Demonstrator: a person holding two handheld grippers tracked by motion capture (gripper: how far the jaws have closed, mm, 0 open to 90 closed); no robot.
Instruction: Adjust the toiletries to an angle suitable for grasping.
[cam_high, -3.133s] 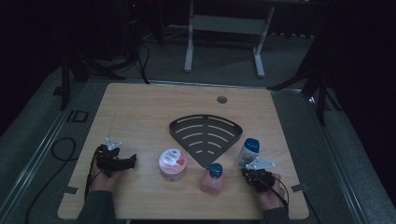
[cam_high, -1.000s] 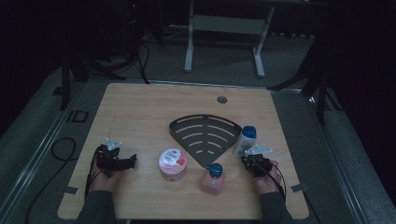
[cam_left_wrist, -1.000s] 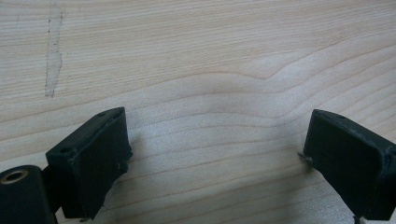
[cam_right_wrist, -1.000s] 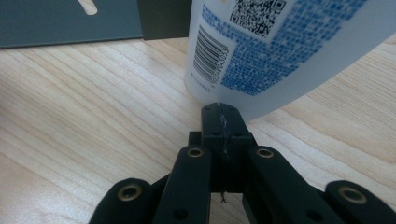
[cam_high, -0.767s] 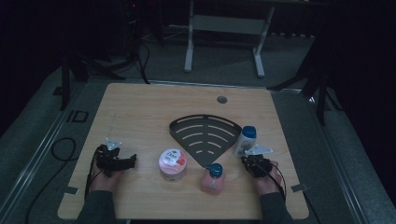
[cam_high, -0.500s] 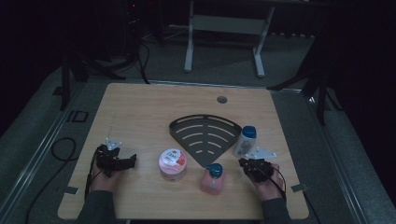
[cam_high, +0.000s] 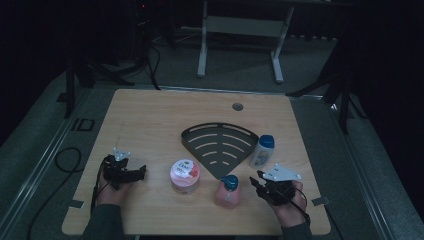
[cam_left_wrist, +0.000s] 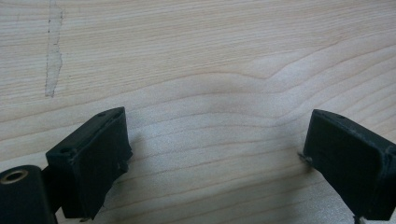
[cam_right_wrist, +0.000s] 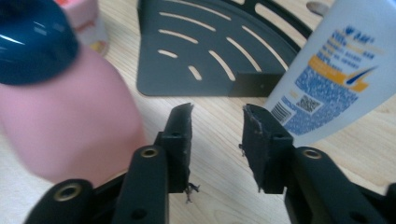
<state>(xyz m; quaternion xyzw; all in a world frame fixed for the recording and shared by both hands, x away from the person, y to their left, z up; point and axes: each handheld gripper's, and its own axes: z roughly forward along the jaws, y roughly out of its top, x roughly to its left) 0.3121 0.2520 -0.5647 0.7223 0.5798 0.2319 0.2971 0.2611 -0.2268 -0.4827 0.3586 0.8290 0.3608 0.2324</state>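
The right claw (cam_high: 261, 184) is seen low over the table (cam_high: 150, 120), empty, its jaws parted by a narrow gap with bare wood between them. It sits between 2 bottles: the white bottle with a blue cap (cam_high: 262, 151), standing upright just beside the right edge of the dark slotted corner shelf (cam_high: 216, 147), and the pink bottle with a dark blue cap (cam_high: 228, 191), nearer the front edge. In the right gripper view the white bottle (cam_right_wrist: 336, 70) rises just beyond the right jaw, slightly tilted in the picture, and the pink bottle (cam_right_wrist: 60, 98) looms at the left.

The white bottle is judged to be the thing in hand. It is likely light, stiff plastic with a smooth, printed skin, so it may slip or topple if nudged. A hold across the flat body, below the cap and above the base, is judged safest; the jaws would have to be spread wider first.

The left claw (cam_left_wrist: 215, 154) is held wide open over bare wood, well apart from the pink round jar (cam_high: 185, 175).
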